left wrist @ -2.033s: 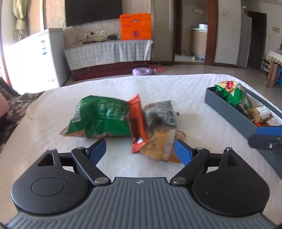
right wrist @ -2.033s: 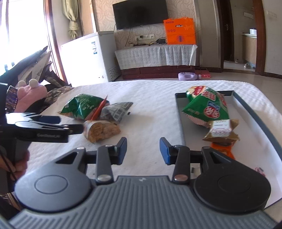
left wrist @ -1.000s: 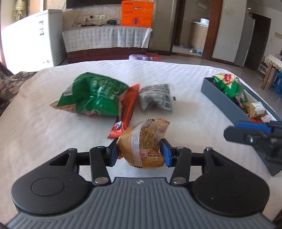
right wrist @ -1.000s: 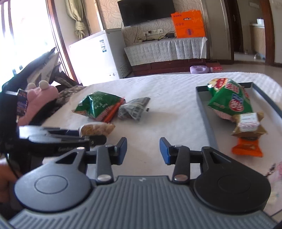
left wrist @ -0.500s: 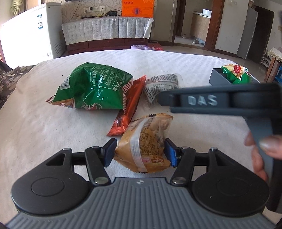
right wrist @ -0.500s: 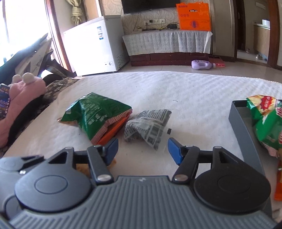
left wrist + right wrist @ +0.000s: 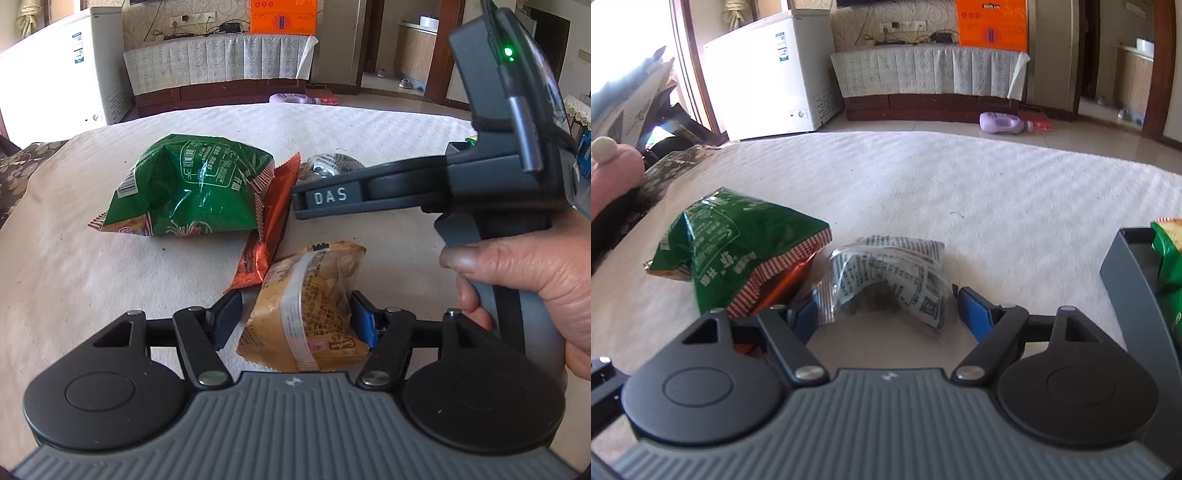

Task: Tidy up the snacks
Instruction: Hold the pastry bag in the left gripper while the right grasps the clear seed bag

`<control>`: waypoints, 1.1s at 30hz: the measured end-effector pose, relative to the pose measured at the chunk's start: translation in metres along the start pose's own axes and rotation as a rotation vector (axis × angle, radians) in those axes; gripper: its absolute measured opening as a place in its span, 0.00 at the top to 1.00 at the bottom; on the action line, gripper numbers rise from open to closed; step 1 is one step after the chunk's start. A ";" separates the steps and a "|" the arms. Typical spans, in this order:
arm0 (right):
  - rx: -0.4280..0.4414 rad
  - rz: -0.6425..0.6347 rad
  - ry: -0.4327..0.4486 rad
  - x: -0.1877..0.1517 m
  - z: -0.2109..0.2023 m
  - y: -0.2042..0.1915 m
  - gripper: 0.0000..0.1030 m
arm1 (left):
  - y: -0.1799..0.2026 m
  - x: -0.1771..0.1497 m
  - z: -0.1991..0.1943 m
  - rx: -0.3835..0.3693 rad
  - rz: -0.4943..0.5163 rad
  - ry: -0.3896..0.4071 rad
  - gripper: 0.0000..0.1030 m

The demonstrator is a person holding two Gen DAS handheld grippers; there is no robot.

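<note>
Clearly the sorting was only partly done. On the white-covered bench (image 7: pixel 997 192), a grey tray (image 7: pixel 1123 273) at the right edge already held at least one green packet (image 7: pixel 1167 266); how many more lay in it could not be seen. Three snacks remained loose near the middle: a green chip bag (image 7: pixel 188 184), an orange-red wrapper (image 7: pixel 269 229) tucked against its right side, and a clear printed packet (image 7: pixel 890 280) just beside that.

The left gripper (image 7: pixel 295 317) had its jaws pinching a tan pastry packet (image 7: pixel 306 306), though the left pad looked barely in contact, so the hold may have been slack. The right gripper (image 7: pixel 882 306) had its jaws spread wide on either side of the clear printed packet, not yet closed on it.

By my judgement, the pastry packet needed carrying to the tray, and the clear packet, wrapper and chip bag were all left to move.
</note>
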State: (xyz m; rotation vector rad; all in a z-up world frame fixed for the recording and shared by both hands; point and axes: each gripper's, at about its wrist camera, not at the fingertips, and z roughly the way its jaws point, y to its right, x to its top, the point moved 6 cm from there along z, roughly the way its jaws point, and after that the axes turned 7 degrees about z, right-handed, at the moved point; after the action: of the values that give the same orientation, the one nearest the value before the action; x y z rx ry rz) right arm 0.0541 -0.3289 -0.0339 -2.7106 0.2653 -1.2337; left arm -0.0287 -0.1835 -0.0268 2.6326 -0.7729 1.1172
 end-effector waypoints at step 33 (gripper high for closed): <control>-0.039 -0.668 -0.022 -0.067 -0.100 -0.023 0.32 | 0.005 -0.016 -0.016 0.025 -0.050 -0.006 0.47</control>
State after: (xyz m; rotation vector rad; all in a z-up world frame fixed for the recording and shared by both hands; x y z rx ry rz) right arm -0.0625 -0.2980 -0.0135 -2.9431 -0.6813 -1.3313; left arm -0.0509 -0.1759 -0.0267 2.6610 -0.6944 1.1136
